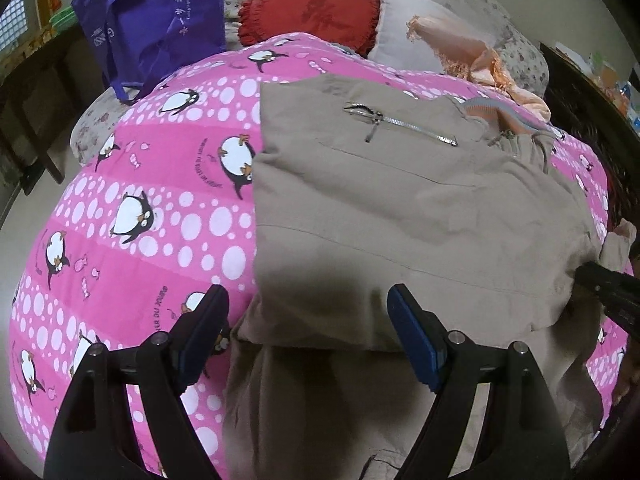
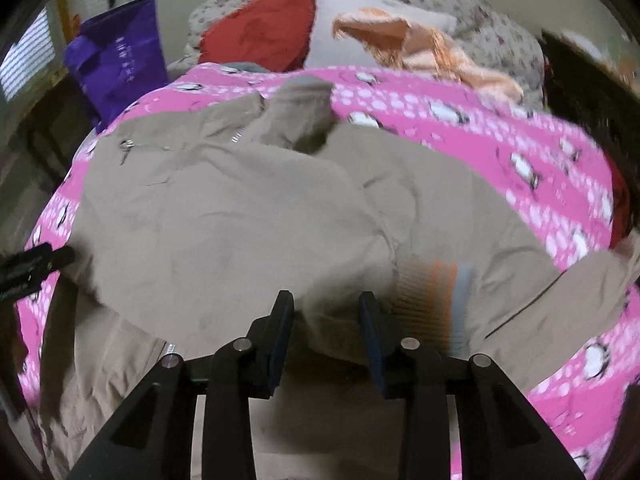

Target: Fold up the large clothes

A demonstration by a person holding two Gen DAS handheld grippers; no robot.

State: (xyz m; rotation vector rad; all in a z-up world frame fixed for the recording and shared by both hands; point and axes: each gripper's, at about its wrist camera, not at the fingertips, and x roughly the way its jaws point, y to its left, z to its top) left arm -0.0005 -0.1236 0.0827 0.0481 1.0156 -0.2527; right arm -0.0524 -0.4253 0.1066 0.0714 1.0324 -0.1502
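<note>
Beige fabric of a large zip-up jacket [image 1: 400,208] covers the middle of a bed, lying on a pink quilt printed with penguins and white dots [image 1: 140,208]. A silver zipper [image 1: 400,124] runs across the jacket's upper panel, and a ribbed collar striped in orange and grey [image 1: 492,110] shows at its far right edge. One layer of the jacket is folded over another; the folded edge lies just ahead of the left claw.

In the left wrist view, the left claw [image 1: 308,332] hovers with its blue-padded fingers [image 1: 412,336] spread wide and nothing between them; one finger is over the quilt, the other over the jacket's folded edge. The tip of the right claw [image 1: 608,284] appears at the right edge, touching the jacket's corner there.

In the right wrist view, which is blurred, the right claw [image 2: 326,312] is partly open above a fold of the beige cloth, beside a ribbed orange and grey cuff [image 2: 436,300]. I cannot tell whether its fingers have any cloth pinched.

Beyond the quilt lie a red frilled cushion [image 1: 316,8], a pale pillow [image 1: 404,28], a peach fringed cloth [image 1: 460,48] and a purple fabric bag with white lettering [image 1: 160,16].
</note>
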